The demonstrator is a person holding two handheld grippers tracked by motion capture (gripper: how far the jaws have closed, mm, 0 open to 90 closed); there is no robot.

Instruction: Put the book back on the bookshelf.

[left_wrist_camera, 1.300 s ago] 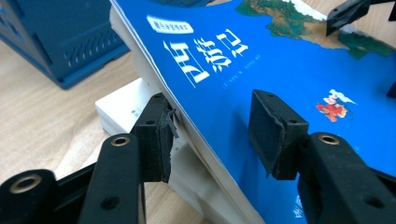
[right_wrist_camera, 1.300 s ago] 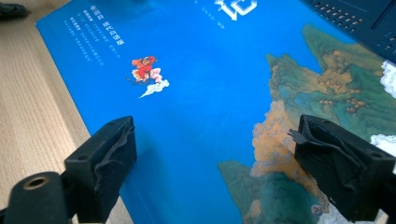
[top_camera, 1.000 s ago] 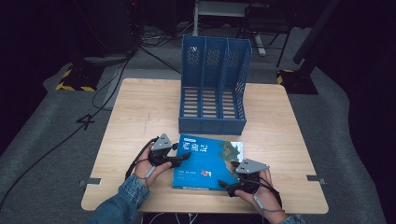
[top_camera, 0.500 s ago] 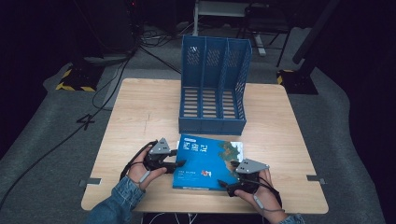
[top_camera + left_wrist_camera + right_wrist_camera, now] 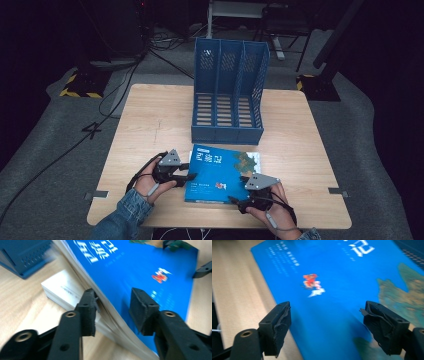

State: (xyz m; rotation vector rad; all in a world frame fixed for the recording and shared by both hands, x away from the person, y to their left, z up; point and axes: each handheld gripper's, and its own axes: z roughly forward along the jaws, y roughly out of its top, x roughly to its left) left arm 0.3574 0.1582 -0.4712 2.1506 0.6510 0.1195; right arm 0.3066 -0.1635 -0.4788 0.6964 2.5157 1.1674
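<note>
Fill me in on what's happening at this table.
A person works on a blue book lying on a wooden table, in front of a blue file rack. The left tongs have just been closing around the book's raised edge, one pad under the cover, with more pages or a second book beneath. The right tongs sit at the near right corner, also just closing, jaws apart over the cover.

both hands low; left tool (image 5: pixel 189 177) and right tool (image 5: pixel 239 201) jaws closing, facing inward
</note>
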